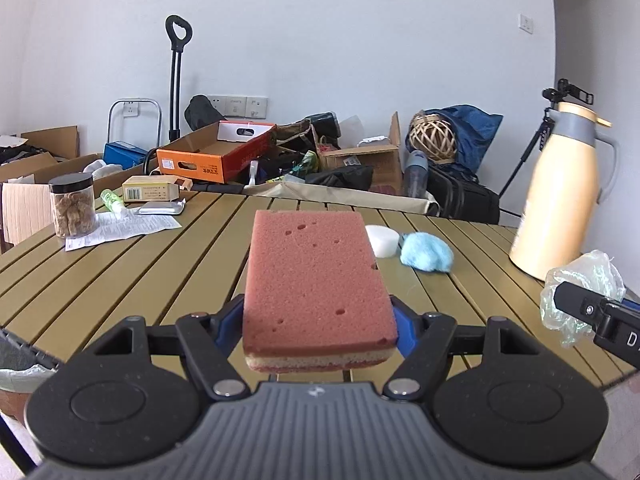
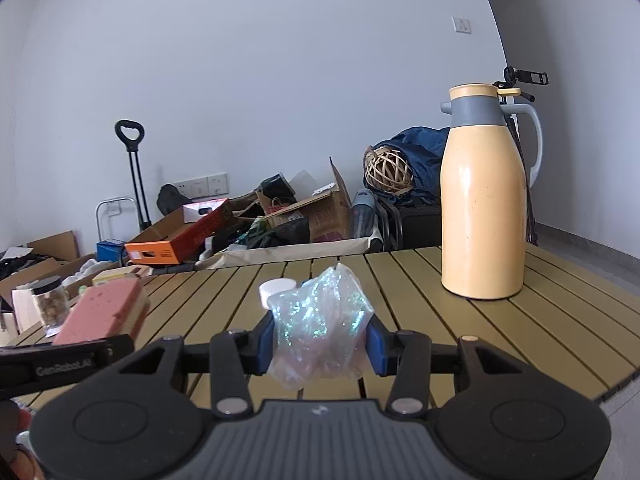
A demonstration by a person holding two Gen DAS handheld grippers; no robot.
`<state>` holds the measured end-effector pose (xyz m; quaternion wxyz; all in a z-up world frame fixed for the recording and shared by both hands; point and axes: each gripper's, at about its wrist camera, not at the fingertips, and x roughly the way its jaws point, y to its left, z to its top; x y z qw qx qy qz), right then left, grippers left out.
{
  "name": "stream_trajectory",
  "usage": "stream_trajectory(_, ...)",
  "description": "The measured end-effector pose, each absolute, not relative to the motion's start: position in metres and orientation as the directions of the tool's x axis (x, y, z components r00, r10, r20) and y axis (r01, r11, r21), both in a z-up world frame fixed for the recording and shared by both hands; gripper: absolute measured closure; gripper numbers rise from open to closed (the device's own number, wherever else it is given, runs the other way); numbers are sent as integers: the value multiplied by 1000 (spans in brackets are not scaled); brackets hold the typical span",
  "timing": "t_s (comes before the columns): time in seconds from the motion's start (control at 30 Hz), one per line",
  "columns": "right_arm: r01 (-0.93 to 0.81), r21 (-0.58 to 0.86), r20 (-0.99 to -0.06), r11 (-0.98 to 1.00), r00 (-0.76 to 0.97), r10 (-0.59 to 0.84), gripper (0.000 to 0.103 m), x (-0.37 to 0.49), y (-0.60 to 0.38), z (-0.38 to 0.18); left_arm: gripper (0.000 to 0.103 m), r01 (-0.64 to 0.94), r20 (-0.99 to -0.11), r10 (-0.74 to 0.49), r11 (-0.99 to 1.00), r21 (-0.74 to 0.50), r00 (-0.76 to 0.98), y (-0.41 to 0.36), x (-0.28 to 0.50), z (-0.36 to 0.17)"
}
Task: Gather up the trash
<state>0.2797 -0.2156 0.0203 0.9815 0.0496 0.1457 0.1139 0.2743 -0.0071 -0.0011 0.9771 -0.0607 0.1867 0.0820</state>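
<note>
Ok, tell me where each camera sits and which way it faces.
Left wrist: on the left gripper, facing across the slatted olive table; its jaws clamp a pink rectangular sponge.
Right wrist: on the right gripper, facing likewise; its jaws pinch a crumpled clear plastic wrapper.
Shared: table, sponge, wrapper, cream thermos jug, each other's gripper.

"GenRobot.AI" stands on the left gripper point(image 2: 316, 354) arm.
</note>
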Motion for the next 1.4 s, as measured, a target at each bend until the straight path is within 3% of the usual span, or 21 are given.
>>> stream_trajectory(0.33, -241, 141, -320, 960, 907, 274, 59, 223, -214, -6, 30, -126, -416, 108, 992, -16, 903, -15, 227, -21)
stream_trajectory(0.77, -270, 130, -445, 954, 844, 300, 59, 167, -205, -46, 30, -41, -521, 68, 997, 63, 851, -19, 171, -62)
stream_trajectory(1.4, -269, 148, -629, 952, 717, 300, 59, 153, -198, -104, 30, 39, -694, 5, 998, 48, 720, -22, 160, -126)
